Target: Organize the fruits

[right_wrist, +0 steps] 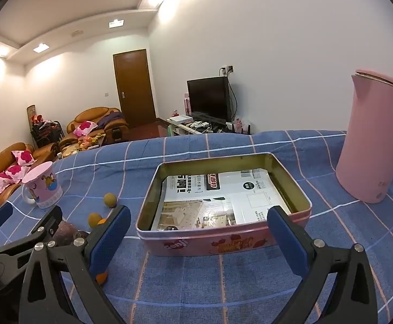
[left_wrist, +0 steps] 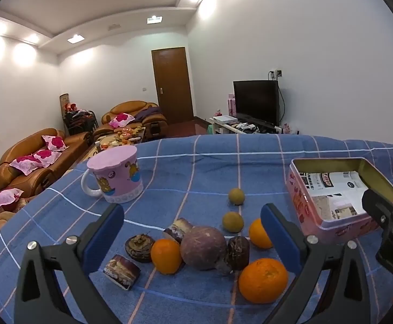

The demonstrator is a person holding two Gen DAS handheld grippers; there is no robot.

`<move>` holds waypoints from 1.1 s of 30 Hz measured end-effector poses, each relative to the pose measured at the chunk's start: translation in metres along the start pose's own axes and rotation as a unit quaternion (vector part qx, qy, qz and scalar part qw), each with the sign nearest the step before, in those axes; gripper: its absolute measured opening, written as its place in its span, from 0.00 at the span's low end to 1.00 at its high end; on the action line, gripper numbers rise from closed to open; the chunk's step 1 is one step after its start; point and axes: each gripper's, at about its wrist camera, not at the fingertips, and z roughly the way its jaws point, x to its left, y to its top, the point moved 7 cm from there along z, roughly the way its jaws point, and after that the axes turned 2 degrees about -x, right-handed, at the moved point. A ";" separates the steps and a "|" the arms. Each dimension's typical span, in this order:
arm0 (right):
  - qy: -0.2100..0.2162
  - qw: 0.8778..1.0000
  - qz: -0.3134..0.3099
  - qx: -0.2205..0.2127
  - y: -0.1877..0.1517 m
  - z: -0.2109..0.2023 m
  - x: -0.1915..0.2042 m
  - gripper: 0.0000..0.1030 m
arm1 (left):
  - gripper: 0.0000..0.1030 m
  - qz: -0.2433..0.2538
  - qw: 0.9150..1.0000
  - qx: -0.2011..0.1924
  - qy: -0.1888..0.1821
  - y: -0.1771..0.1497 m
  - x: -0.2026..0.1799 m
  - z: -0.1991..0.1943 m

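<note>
In the left wrist view, three oranges lie on the blue checked cloth: one at the left [left_wrist: 166, 256], one at the front right [left_wrist: 263, 280], one behind [left_wrist: 259, 232]. A brown-purple round fruit [left_wrist: 204, 247] sits between them, with two small yellow-green fruits [left_wrist: 233, 222] [left_wrist: 236, 196] farther back. My left gripper [left_wrist: 192, 232] is open over this pile, empty. A pink tin [right_wrist: 223, 239] with paper inside stands open at the right. My right gripper [right_wrist: 199, 236] is open and empty, just in front of the tin.
Several chocolate cake pieces [left_wrist: 121, 271] lie among the fruit. A pink mug [left_wrist: 118, 178] stands at the back left of the table. A tall pink kettle [right_wrist: 371, 140] stands at the back right. Sofas, a door and a TV lie beyond the table's far edge.
</note>
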 end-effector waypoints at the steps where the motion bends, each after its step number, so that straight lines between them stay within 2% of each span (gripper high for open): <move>1: 0.000 1.000 0.000 -0.001 0.000 0.000 0.000 0.99 | 1.00 -0.001 1.000 0.000 0.000 0.000 0.001 0.000; 33: 0.000 1.000 -0.001 0.000 0.000 0.002 0.001 0.99 | 1.00 -0.004 1.000 0.001 -0.003 -0.001 0.002 0.000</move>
